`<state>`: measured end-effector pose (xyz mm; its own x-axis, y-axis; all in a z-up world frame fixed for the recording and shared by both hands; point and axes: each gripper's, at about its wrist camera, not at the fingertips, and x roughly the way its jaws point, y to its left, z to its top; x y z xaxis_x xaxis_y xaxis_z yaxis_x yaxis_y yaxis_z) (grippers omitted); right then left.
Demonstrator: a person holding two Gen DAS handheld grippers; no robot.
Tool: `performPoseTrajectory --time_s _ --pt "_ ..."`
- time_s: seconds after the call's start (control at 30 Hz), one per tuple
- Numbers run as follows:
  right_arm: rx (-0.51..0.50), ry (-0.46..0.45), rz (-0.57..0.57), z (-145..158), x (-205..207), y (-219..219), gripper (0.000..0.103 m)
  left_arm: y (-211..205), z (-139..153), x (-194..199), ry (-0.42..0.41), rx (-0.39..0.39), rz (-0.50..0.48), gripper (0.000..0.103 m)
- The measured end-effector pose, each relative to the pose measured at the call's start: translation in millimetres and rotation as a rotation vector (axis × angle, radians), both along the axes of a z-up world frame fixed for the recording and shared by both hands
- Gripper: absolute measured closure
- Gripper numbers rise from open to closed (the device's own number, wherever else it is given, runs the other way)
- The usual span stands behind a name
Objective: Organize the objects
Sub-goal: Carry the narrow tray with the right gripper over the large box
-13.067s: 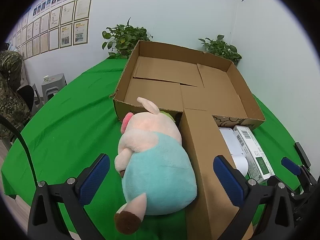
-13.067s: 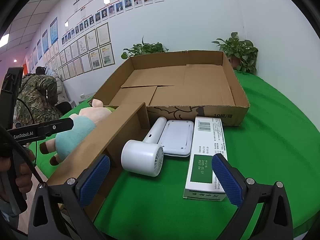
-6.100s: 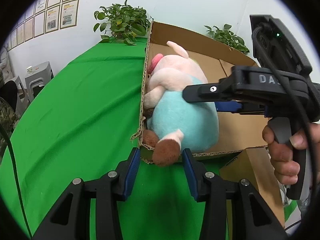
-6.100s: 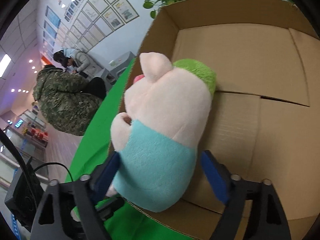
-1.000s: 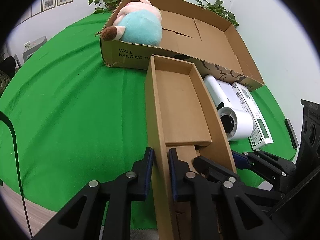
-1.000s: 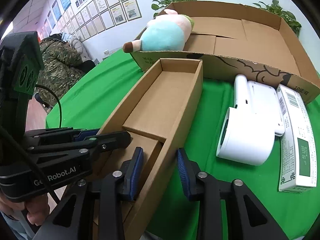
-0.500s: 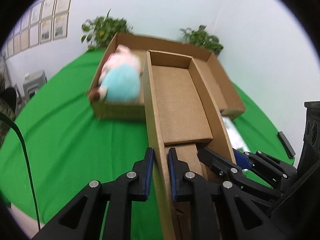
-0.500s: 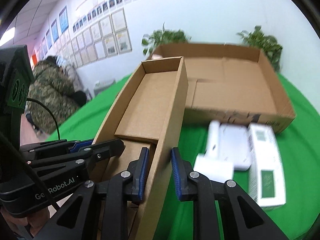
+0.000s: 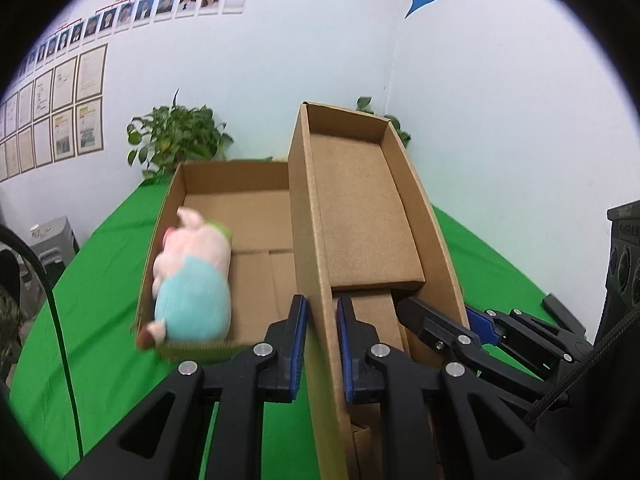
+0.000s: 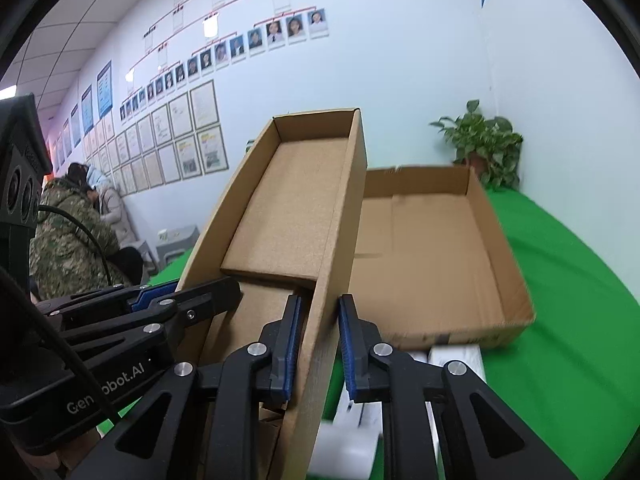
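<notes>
Tray: long narrow cardboard box, open top, empty. Held off the cloth at its near end, tipped up; long axis runs straight ahead from both grippers toward the carton.

Left gripper: jaws nearly closed, pinching the tray's left side wall. Right gripper: jaws nearly closed, pinching the tray's right side wall. Both grip at the near end, level with each other; neither is nearer.

Carton: wide, shallow, open, on the cloth beyond and below the tray. The tray's far end overhangs the carton's middle.

Pig: plush, inside the carton along its left wall, left of the tray.

Free floor: carton's right half, bare. Judged: the tray goes down lengthwise there, clear of the pig.

White items: outside the carton's near wall, blurred.
</notes>
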<state>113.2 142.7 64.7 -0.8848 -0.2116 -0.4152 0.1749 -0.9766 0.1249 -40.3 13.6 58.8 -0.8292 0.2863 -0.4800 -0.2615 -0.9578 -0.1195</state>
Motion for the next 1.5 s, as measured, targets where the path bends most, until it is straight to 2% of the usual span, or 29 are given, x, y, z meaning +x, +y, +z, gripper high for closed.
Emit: performPoseTrajectory --time_s 0.13,0.4,0.77,1.23,1.5 --pt "-0.007 0.035 -0.016 20 -12 9 0.088 3 15 -11 0.043 0.002 -0.004 0.089" --pt "-0.007 0.056 -0.031 56 -46 15 0.089 2 36 -42 0.063 -0.001 -0.001 0.089" --pt "-0.005 -0.016 -0.013 69 -134 25 0.088 -4 41 -99 -0.005 -0.005 0.015 0.089" --pt "0.013 -0.141 0.022 26 -237 16 0.088 -17 12 -153 -0.133 -0.037 0.048 0.089" --pt "-0.012 -0.256 0.047 -27 -281 17 0.088 -20 -29 -166 -0.245 -0.063 0.071 0.089"
